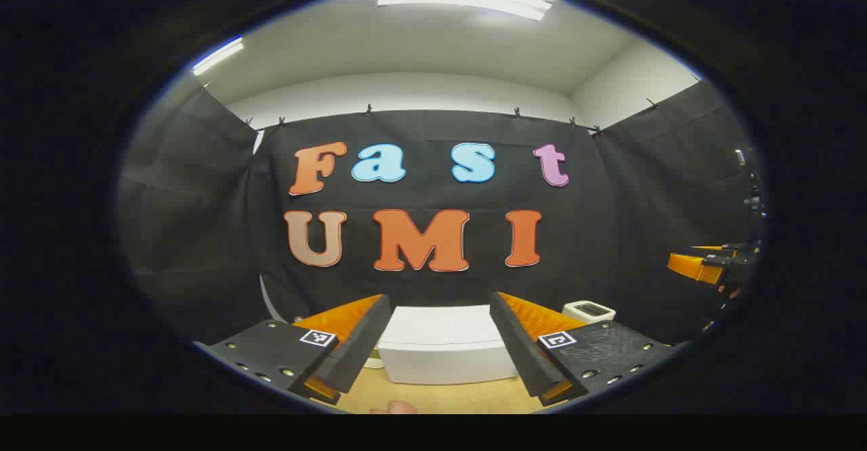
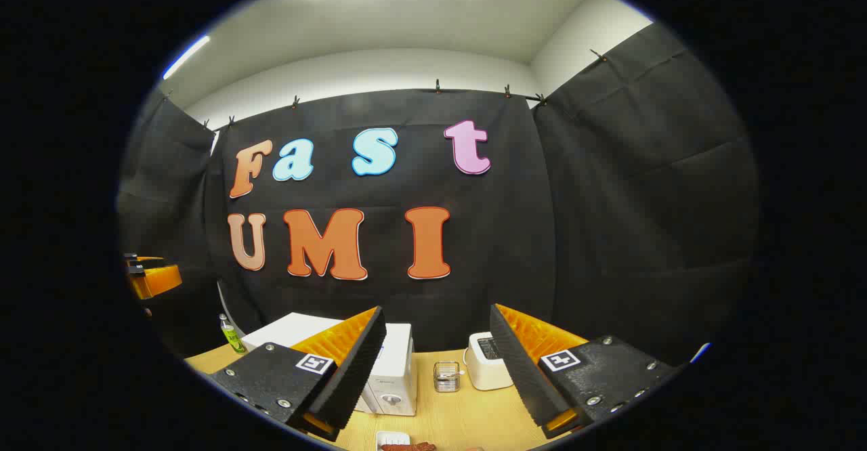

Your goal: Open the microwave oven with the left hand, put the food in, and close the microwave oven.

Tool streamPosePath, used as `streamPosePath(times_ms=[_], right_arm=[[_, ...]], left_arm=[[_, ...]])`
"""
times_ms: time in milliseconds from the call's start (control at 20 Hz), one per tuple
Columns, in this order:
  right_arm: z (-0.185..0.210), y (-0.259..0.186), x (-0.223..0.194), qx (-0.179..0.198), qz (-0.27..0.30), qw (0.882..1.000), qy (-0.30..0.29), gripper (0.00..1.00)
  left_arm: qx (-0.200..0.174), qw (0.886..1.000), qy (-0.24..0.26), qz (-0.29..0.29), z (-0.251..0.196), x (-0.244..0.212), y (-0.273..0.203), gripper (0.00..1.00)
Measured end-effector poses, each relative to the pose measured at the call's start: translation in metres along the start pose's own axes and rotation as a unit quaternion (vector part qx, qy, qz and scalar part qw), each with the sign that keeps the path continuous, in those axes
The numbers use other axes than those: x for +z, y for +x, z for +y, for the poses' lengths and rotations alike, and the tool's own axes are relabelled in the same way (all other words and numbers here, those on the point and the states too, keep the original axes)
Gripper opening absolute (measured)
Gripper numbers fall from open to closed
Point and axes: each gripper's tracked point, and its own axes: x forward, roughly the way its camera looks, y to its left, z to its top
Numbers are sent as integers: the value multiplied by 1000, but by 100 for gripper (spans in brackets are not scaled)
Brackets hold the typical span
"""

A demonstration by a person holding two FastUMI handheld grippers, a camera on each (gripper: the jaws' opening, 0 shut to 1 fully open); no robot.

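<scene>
Both tongs are spread and hold nothing. Ahead of my left gripper point(image 1: 439, 359), raised over the wooden table point(image 1: 467, 400), sits the white microwave oven point(image 1: 443, 353), door shut, so I judge this hand is lined up to open it. My right gripper point(image 2: 437, 370) hangs farther right, ready to fetch the food point(image 2: 406, 446), which lies in a small white dish point(image 2: 393, 438) at the table's near edge. Beyond it stand a toaster point(image 2: 486, 363) and a wire holder point(image 2: 446, 376); a green bottle point(image 2: 232, 337) is far left.
</scene>
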Motion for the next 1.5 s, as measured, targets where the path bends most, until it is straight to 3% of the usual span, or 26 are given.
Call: streamPosePath(times_ms=[700,900,1100,1200,1250,1300,1350,1400,1500], right_arm=[[-3,-3,-9,6,5,1000,9,96],[-6,-2,-6,3,0,1000,13,96],[-10,0,-12,2,-1,1000,23,95],[-10,1,-18,2,3,1000,23,95],[-11,1,-20,3,5,1000,21,99],[-12,1,-23,2,8,1000,20,95],[-15,1,-26,2,10,1000,19,99],[-15,1,-27,1,11,1000,20,95],[-18,3,-33,0,14,1000,20,95]], left_arm=[[-11,1000,-9,7,-14,-6,-1,89],[-17,1000,-10,7,-25,-15,1,92],[-34,999,-11,6,-51,-35,10,89],[-40,999,-15,2,-64,-47,15,95],[-46,999,-19,0,-73,-53,18,95],[-52,998,-27,1,-81,-61,21,96],[-56,998,-36,1,-90,-71,25,96],[-59,997,-38,1,-97,-81,28,92],[-62,998,-31,2,-109,-105,37,95]])
